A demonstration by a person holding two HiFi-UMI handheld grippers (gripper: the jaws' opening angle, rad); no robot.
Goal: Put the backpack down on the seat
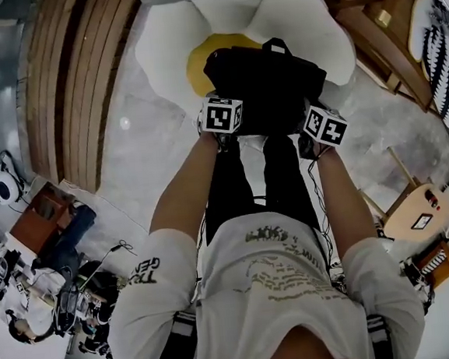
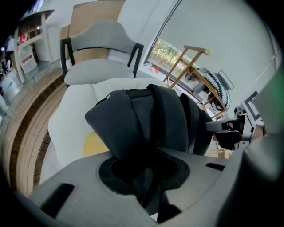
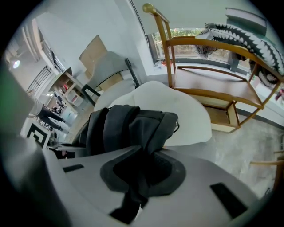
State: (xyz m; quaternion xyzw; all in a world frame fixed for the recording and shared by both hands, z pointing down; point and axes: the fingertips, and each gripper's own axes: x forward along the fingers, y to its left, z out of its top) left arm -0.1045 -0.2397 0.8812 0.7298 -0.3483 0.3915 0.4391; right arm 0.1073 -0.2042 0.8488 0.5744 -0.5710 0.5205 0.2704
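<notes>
1. Wooden slats (image 1: 75,78) curve along the far left of the floor in the head view. Below them, a cluttered desk (image 1: 16,295) is cut off by the picture's edge.
2. The left gripper (image 1: 220,116) shows in the head view mostly as its marker cube. In its own view the left gripper (image 2: 146,179) has its jaws closed narrow on a fold of black fabric, which buries their tips.
3. The black backpack (image 1: 267,85) hangs between the two grippers over the near half of the white seat (image 1: 308,19). It covers most of the seat's yellow centre (image 1: 195,64). Whether its underside touches the cushion cannot be made out.
4. The backpack's carry loop (image 1: 275,45) points to the far side, toward the seat's back. Its broader span runs left to right from one gripper to the other. Its near edge is hidden under the cubes.
5. In the left gripper view the backpack (image 2: 151,117) blocks much of the seat (image 2: 71,128); a grey chair (image 2: 95,48) stands beyond.
6. The right gripper (image 1: 323,125) is at the bag's right near corner. In its own view the right gripper (image 3: 141,179) is likewise clamped on the backpack (image 3: 128,124), its jaw tips lost in the cloth.
7. A wooden rack (image 3: 213,84) stands just beyond the seat (image 3: 177,106) on the right, partly cut off.
</notes>
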